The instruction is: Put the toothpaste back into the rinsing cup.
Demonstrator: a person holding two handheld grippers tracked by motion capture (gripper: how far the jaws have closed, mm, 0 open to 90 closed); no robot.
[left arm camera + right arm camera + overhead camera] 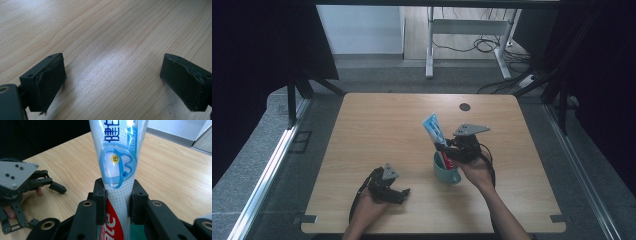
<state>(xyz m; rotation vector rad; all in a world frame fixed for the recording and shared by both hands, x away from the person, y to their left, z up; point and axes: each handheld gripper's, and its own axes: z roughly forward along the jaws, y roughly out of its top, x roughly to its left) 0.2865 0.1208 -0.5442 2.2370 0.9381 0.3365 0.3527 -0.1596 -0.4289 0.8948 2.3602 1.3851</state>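
high view: the right gripper (pixel 451 150) holds a toothpaste tube (pixel 435 132) upright, lower end in the teal cup (pixel 446 169). left gripper view: jaws spread over bare table (pixel 107 37). right gripper view: both jaws pinch the tube's middle.

Toothpaste tube (pixel 117 162): Chinese characters "健" in blue; yellow dot unreadable.

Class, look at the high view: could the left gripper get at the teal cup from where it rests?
Probably yes: the left gripper stands open, with bare table between it and the teal cup. But the right gripper holds a toothpaste tube over it.
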